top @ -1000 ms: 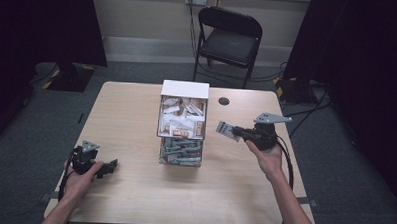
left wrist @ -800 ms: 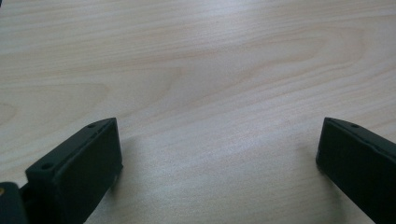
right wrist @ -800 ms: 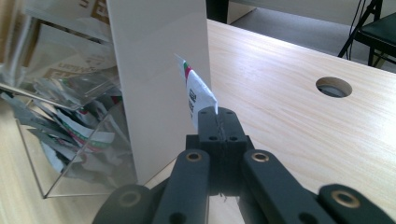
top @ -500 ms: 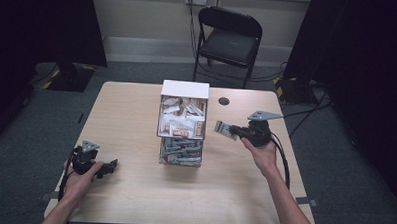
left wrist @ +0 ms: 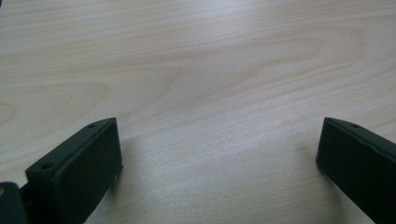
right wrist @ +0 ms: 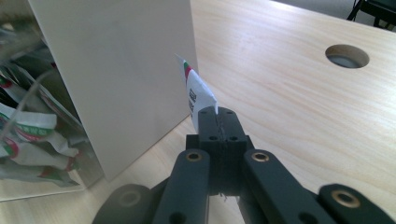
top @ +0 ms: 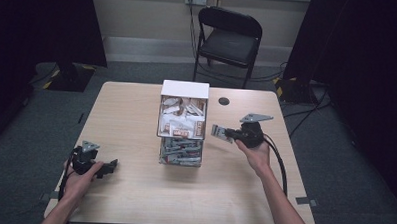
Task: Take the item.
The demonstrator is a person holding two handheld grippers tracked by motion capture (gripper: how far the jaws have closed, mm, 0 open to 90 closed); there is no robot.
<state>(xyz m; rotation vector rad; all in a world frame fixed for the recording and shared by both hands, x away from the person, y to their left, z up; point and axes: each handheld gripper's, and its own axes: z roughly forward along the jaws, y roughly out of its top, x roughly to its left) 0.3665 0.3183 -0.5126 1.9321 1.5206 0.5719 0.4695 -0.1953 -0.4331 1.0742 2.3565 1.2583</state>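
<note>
At the near left of the pale wooden table (top: 136, 115), the left gripper (top: 109, 165) rests in the person's left hand (top: 79, 175) low on the tabletop, pointing right; in the left gripper view its two black fingers (left wrist: 79, 163) stand wide apart, with only bare wood grain between them and nothing held. Farther in and to the right, the person's right hand (top: 255, 154) carries the right gripper (top: 228, 134), which points left toward the middle of the table. Its black fingers (right wrist: 219, 123) are pressed fully together on a small flat white sachet with red, green and black print (right wrist: 196, 93), pinched by one end so that the rest of it sticks out past the fingertips; in the high view the sachet (top: 219, 131) sits just to the right of the clear plastic dispenser box with a white top (top: 183, 122), near its side wall but apart from it. That box stands in the middle of the table, its upper compartment full of similar white sachets (top: 181, 116) and its lower one of grey packets (top: 181, 150). Beyond the gripper, a round cable hole (top: 224, 101) is cut in the far part of the table, and a black folding chair (top: 228, 40) stands on the carpet behind the table's far edge.
</note>
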